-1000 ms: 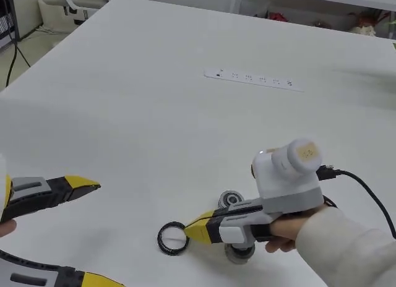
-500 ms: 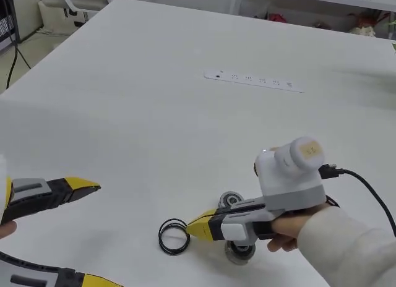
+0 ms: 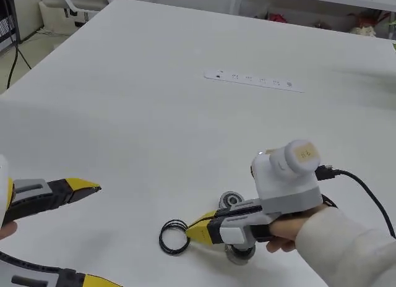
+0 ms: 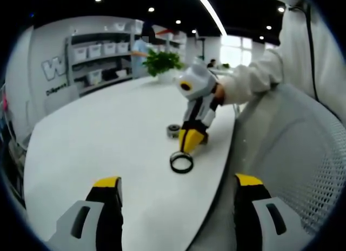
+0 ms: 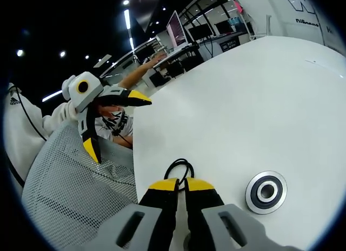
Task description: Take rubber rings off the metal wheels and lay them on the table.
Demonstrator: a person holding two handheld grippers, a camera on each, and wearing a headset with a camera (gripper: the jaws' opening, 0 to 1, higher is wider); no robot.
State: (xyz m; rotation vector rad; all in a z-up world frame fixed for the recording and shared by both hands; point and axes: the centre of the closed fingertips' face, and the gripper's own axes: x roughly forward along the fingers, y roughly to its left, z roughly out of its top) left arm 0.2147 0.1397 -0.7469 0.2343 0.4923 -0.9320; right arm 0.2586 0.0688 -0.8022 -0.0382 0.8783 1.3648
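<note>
Our right gripper [image 3: 193,230], jaws pressed together, perhaps nips the rings [image 3: 173,236] on the table [image 3: 154,101] at eight o'clock from the wheel [image 3: 231,200] — our left gripper [image 3: 102,234] gapes. Snagged, they could drag off the edge.

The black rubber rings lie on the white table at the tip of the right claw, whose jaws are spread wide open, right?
Not quite. The right gripper view shows the right claw with jaws closed together, not spread. The black rubber rings do lie on the white table at its tip.
</note>
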